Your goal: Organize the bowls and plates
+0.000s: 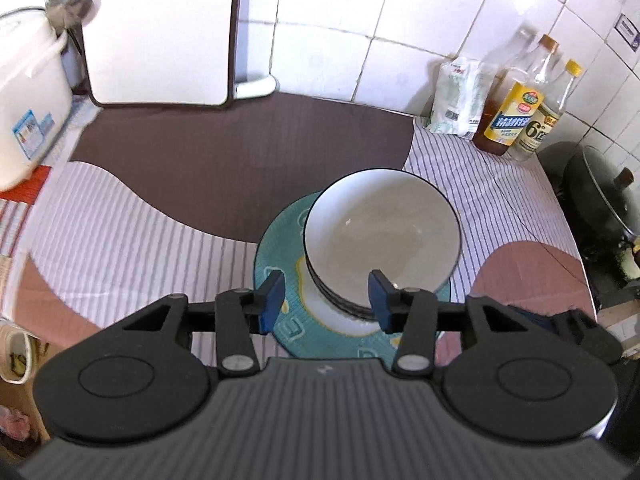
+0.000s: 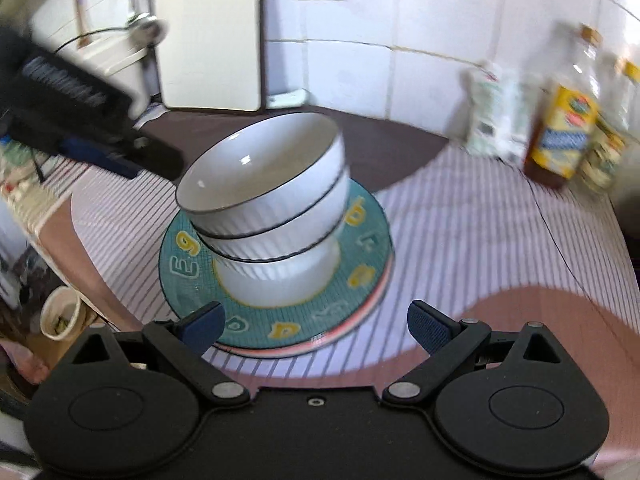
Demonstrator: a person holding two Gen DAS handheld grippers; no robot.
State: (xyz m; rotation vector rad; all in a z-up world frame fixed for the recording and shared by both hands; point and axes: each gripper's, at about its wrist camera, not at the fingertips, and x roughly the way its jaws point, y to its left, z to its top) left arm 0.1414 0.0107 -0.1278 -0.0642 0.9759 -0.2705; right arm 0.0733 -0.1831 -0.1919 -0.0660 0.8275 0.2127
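A stack of three white bowls with dark rims [image 2: 272,216] [image 1: 380,232] stands on a teal patterned plate [image 2: 360,264] [image 1: 280,248], which lies on a pink-rimmed plate [image 2: 352,330]. My left gripper [image 1: 326,300] is open and empty, hovering above the near side of the bowls; its right pad [image 1: 380,296] overlaps the stack's near rim in view. It also shows in the right wrist view [image 2: 120,160], left of the bowls. My right gripper [image 2: 316,330] is open and empty, just in front of the plates' near edge.
The striped and brown cloth [image 1: 140,232] covers the counter. Oil and vinegar bottles [image 1: 516,116] and a white bag [image 1: 456,96] stand at the back right. A dark wok with lid [image 1: 600,192] is right, a white rice cooker [image 1: 28,92] left, a paper cup [image 2: 60,318] off the left edge.
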